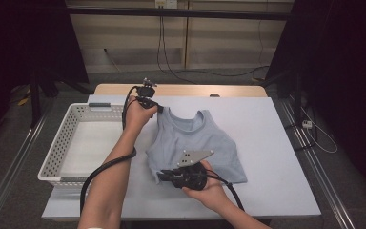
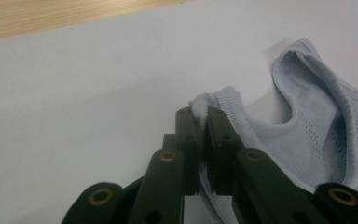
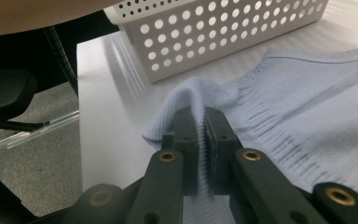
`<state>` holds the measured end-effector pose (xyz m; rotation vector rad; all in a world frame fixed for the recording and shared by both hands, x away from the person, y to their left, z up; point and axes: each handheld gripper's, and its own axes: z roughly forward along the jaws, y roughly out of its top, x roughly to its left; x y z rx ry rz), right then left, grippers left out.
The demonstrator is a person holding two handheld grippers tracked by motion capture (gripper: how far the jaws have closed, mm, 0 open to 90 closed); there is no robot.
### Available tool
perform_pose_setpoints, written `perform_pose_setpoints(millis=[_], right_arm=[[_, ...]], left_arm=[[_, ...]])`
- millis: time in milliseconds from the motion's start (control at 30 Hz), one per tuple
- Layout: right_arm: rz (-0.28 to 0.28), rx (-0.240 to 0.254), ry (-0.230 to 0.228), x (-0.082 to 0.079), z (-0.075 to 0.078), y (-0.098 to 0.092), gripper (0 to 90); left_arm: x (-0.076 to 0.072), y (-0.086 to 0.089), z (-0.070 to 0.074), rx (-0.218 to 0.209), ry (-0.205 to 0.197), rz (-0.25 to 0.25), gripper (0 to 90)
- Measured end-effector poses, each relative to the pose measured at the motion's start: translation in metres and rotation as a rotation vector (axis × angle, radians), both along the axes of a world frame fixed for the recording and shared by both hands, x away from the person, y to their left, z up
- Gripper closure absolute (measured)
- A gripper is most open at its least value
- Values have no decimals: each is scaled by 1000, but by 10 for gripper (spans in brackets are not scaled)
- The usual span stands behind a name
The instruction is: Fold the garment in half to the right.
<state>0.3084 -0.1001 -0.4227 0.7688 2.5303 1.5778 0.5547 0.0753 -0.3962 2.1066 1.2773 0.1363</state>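
Grippers clamped on the tank top, both of mine.

Left gripper (image 2: 200,114) pinches a shoulder strap, right gripper (image 3: 199,114) a hem corner (near the white basket (image 1: 57,157)); the pale blue tank top (image 1: 195,140) lies on the table (image 1: 276,143).

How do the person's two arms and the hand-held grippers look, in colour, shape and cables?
Both forearms are bare; no sleeves show. The left gripper and the right gripper are black, each with two flat jaws on linked bars with brass-coloured pivots. A black ribbed cable trails from each. The right one carries a grey three-cornered plate with small holes.
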Motion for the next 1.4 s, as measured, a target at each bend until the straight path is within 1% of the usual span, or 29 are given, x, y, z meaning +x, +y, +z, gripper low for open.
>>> perform_pose_setpoints(millis=[133, 400, 533, 667, 700, 800, 1033, 1400], right_arm=[[1, 5, -5, 0, 2, 1, 856], [4, 26, -15, 3, 8, 4, 856], [16, 28, -14, 3, 8, 8, 856], [27, 33, -15, 4, 9, 11, 856], [32, 36, -16, 4, 9, 12, 856], [38, 43, -15, 4, 10, 15, 856], [58, 43, -11, 5, 9, 22, 856], [78, 35, -15, 7, 8, 27, 856]], left_arm=[[-1, 3, 1, -1, -2, 6, 848], [-2, 10, 3, 14, -7, 13, 848], [-3, 15, 5, 21, -11, 19, 848], [-3, 20, 7, 29, -6, 26, 848], [-4, 22, 8, 35, -11, 28, 848], [-5, 25, 9, 35, -13, 33, 848], [-8, 33, 10, 44, -16, 44, 848], [-10, 40, 9, 41, -17, 57, 848]])
